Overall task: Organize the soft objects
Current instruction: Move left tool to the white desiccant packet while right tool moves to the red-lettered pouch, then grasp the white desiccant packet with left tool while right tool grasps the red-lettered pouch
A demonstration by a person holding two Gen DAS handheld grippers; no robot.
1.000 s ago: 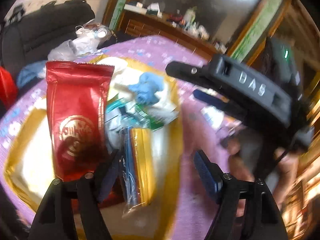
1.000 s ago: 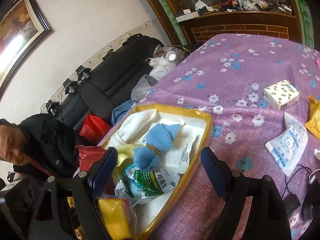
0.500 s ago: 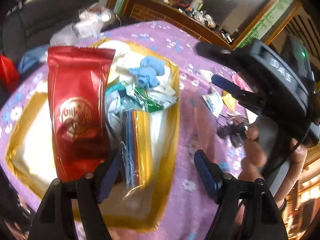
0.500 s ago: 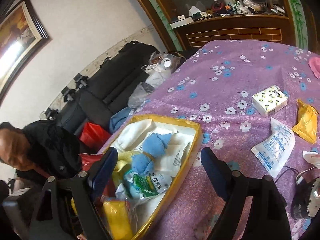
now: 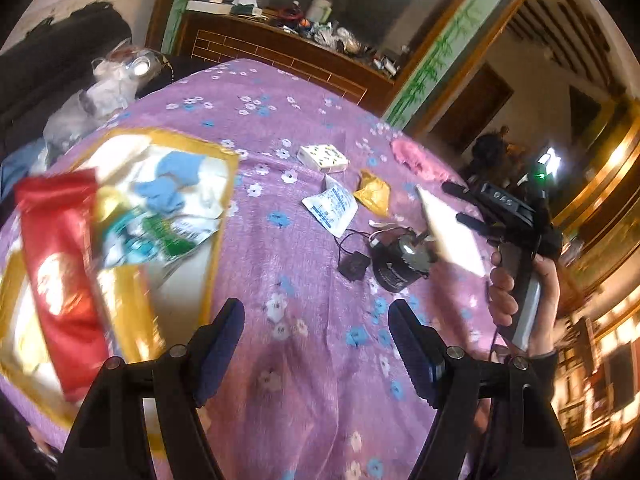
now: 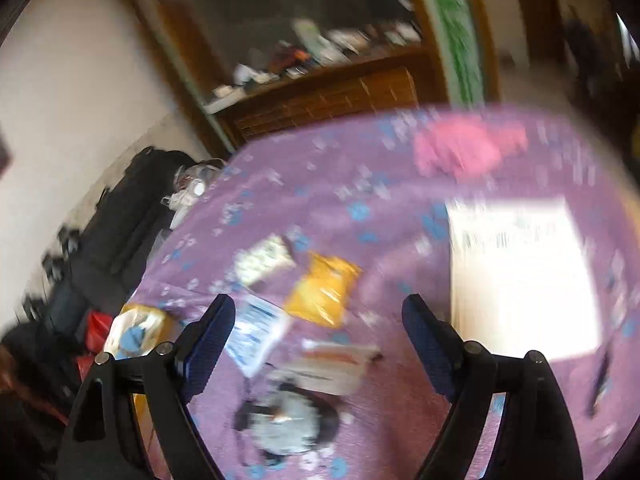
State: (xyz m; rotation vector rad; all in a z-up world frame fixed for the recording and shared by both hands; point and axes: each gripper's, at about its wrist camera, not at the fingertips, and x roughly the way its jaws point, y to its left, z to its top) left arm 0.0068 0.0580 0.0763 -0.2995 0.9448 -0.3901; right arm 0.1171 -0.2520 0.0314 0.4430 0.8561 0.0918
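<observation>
A gold-rimmed tray [image 5: 218, 236] at the left holds a red packet [image 5: 56, 264], blue cloths [image 5: 168, 184] and a green-printed pouch [image 5: 172, 236]. My left gripper [image 5: 316, 344] is open and empty over the purple flowered cloth, right of the tray. My right gripper [image 6: 318, 340] is open and empty above a yellow packet [image 6: 324, 290], a white-blue sachet [image 6: 256, 332] and a small tissue pack [image 6: 262, 260]. A pink cloth [image 6: 468, 148] lies farther back. The right gripper also shows in the left wrist view [image 5: 476, 204], held in a hand.
A dark round device with a black cord [image 5: 396, 260] lies mid-table. A white sheet [image 6: 520, 276] lies at the right. A black sofa with bags [image 5: 60, 60] stands behind the table at the left. A wooden cabinet [image 5: 280, 48] stands behind.
My left gripper has swung right, off the tray and over the cloth. My right gripper has swung right toward the loose packets; its view is blurred by motion.
</observation>
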